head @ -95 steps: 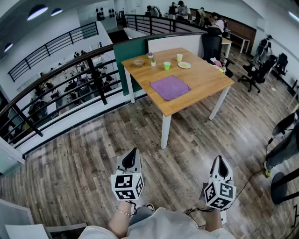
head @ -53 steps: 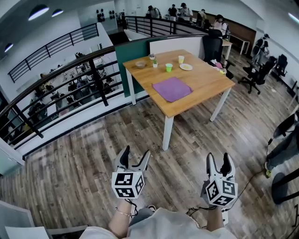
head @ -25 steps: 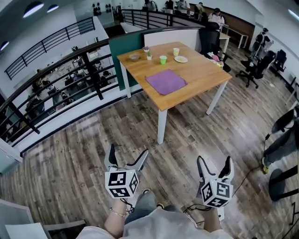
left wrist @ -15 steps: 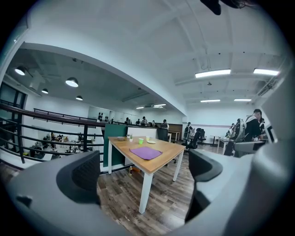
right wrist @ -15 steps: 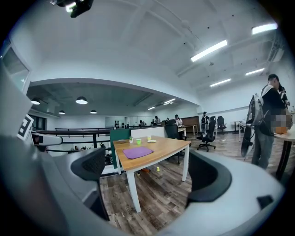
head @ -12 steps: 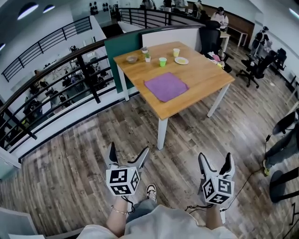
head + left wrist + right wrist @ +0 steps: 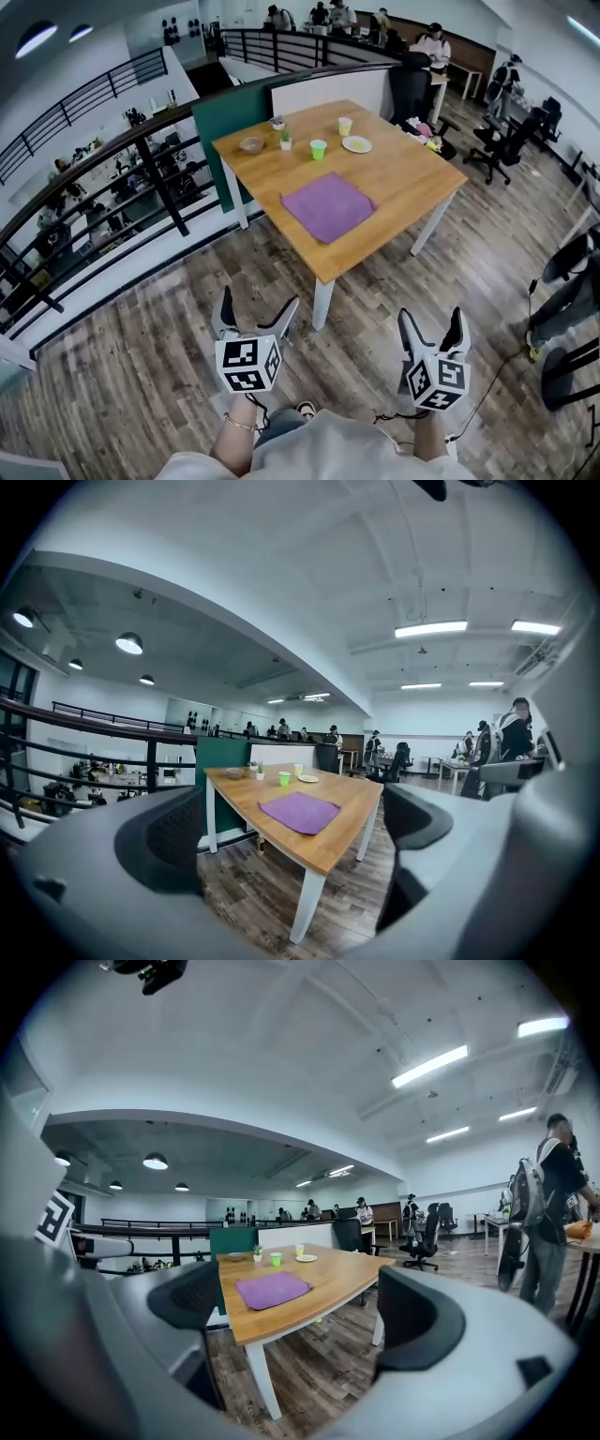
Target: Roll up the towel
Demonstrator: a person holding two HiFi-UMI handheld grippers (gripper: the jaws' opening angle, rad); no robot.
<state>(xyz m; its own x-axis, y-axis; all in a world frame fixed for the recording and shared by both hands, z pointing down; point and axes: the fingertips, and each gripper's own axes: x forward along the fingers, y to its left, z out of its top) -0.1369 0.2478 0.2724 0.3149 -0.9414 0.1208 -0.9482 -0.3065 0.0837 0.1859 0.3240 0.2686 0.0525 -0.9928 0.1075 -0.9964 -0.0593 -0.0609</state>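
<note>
Purple towel (image 7: 329,206) lies flat, unrolled, roughly square, on wooden table (image 7: 412,173). My left gripper (image 7: 259,305): jaws apart, empty. My right gripper (image 7: 430,319): jaws wide, closing, nothing between.

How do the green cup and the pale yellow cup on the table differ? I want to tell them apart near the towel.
Colour: the green cup is bright green, while the pale yellow cup is a light cream-yellow.
Place: the green cup stands nearer the purple towel, while the pale yellow cup stands farther back, close to the white plate.
Both stand upright on the wooden table, apart from the towel.
</note>
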